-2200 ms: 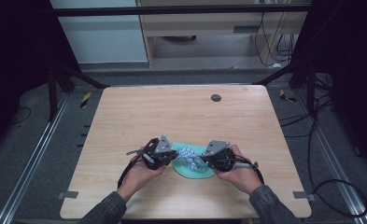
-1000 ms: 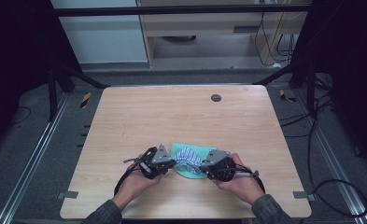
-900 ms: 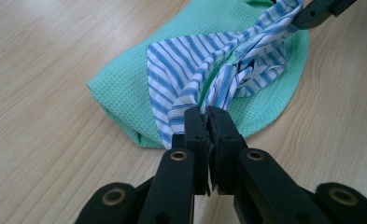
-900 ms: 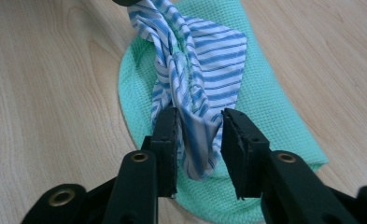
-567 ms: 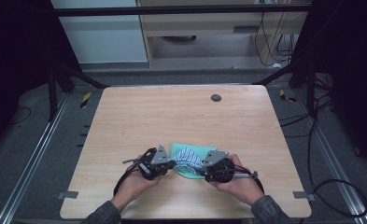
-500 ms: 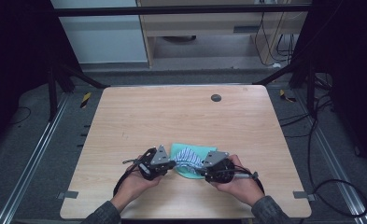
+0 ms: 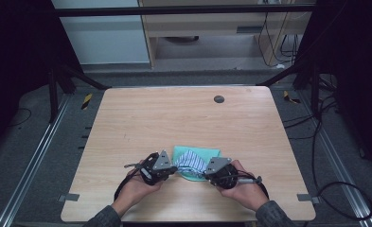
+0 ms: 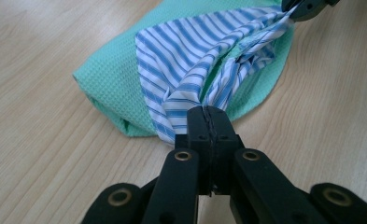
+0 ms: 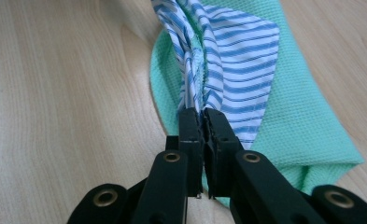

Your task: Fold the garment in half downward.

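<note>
The striped cloth (image 7: pixel 193 161) is lying bunched on top of the green cloth (image 7: pixel 186 152), and both are sitting on the wooden counter (image 7: pixel 183 118), near its front edge and about midway along it; the left claw (image 7: pixel 172 169) is resting just left of the green cloth, held in the person's left hand (image 7: pixel 138 182), and the right claw (image 7: pixel 207 174) is resting just right of it, held in the right hand (image 7: pixel 240 187); seen from the left gripper view, the left claw (image 8: pixel 208 112) is clenching on a gathered end of the striped cloth (image 8: pixel 195 65), its two black jaws pressed together with the blue and white fabric fanning out from between them over the green cloth (image 8: pixel 111 74); the other claw is showing at the top right corner of that view, at the far end of the same striped cloth; seen from the right gripper view, the right claw (image 9: pixel 202 114) is grasping the opposite end of the striped cloth (image 9: pixel 232 51), its jaws having just been closing, and the fabric is pinched between them in narrow folds; the green cloth (image 9: pixel 302 107) is spreading out beneath and to the side of the striped one, lying flat on the counter (image 9: pixel 55 93); the striped cloth is being held between the two claws, sagging in loose pleats over the green cloth; a small dark round spot (image 7: pixel 218 99) is sitting on the counter well beyond the green cloth, toward the far edge.
</note>
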A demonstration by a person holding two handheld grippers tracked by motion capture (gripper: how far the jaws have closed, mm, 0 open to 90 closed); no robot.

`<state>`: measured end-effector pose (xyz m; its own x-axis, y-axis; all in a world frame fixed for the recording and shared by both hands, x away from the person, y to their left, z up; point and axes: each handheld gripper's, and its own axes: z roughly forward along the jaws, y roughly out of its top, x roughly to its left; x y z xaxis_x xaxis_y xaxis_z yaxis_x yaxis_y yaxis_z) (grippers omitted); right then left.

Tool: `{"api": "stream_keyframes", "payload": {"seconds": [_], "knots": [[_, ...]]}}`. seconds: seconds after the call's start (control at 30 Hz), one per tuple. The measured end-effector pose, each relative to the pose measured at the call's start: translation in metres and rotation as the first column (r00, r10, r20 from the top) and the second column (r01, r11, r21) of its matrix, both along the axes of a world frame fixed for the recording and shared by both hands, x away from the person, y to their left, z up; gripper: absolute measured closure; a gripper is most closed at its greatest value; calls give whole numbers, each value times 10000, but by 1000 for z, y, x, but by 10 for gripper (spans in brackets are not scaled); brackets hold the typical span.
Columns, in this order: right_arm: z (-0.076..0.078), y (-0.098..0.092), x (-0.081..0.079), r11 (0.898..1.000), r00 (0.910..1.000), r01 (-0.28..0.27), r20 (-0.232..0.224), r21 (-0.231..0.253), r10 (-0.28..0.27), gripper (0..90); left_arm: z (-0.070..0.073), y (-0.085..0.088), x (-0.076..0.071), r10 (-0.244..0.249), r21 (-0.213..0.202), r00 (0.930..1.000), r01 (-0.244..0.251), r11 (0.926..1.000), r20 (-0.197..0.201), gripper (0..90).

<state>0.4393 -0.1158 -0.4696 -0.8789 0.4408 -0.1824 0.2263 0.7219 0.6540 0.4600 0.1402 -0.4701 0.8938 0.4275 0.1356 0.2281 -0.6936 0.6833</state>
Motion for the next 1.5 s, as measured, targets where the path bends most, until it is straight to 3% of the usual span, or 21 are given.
{"api": "stream_keyframes", "payload": {"seconds": [0.57, 1.37, 1.5], "knots": [[-9, 4, -4, 9973, 9984, -470, -333, -566, 451, 871, -9, 3, -7, -448, 480, 9983, 466, 9978, -374, 900], [-6, -4, -5, 9985, 9996, -235, -174, -493, 227, 866, -11, 1, -14, -463, 90, 9956, 471, 9988, -809, 900], [-5, -6, -7, 9987, 9996, -206, -176, -474, 198, 812, -11, 2, -17, -385, -73, 9962, 380, 9993, -776, 875]]}}
